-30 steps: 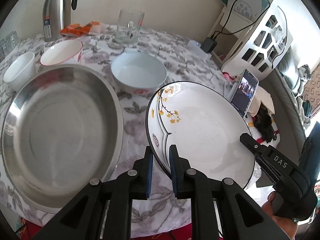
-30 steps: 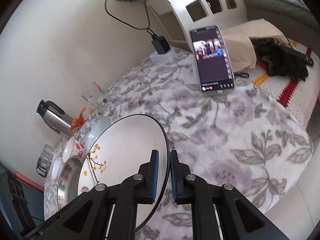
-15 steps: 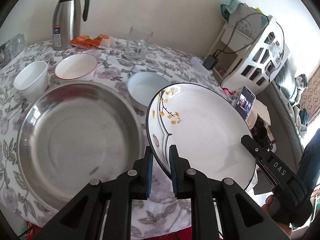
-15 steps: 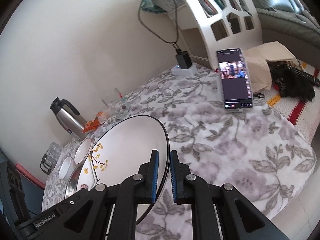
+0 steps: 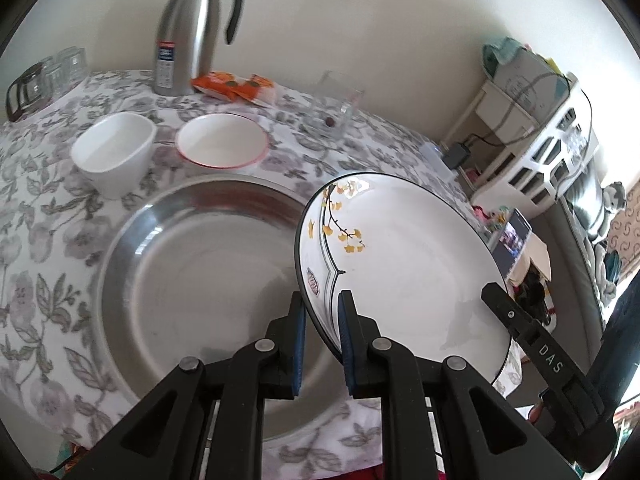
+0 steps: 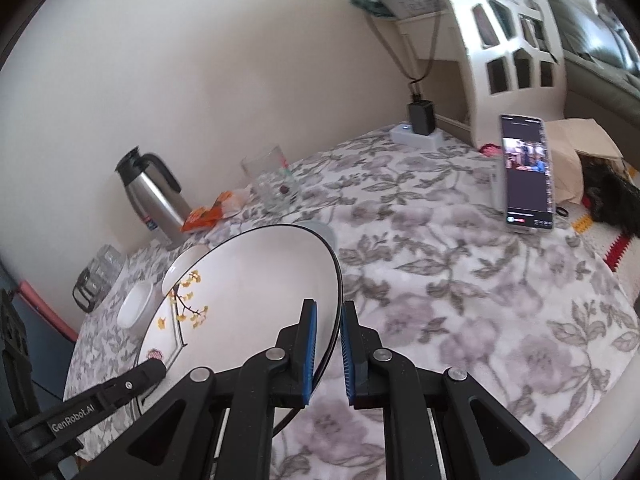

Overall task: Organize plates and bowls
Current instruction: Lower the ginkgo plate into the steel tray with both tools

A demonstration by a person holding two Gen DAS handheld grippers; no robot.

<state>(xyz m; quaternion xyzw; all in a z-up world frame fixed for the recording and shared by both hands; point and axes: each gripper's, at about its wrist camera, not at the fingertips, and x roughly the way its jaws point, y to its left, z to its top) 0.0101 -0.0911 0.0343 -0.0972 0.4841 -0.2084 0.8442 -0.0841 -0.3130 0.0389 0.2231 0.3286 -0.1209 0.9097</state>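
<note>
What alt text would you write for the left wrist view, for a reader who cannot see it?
The left gripper and the right gripper each clamp an edge of a white plate with yellow flowers, held tilted above a flowered tablecloth. Beside it lies a large steel tray; behind stand two white bowls and a steel thermos.

Close wrist views, shared plate (image 5: 400,264)

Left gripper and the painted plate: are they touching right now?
Touching. In the left wrist view the left gripper has its blue pads closed on the rim of the painted plate.
</note>
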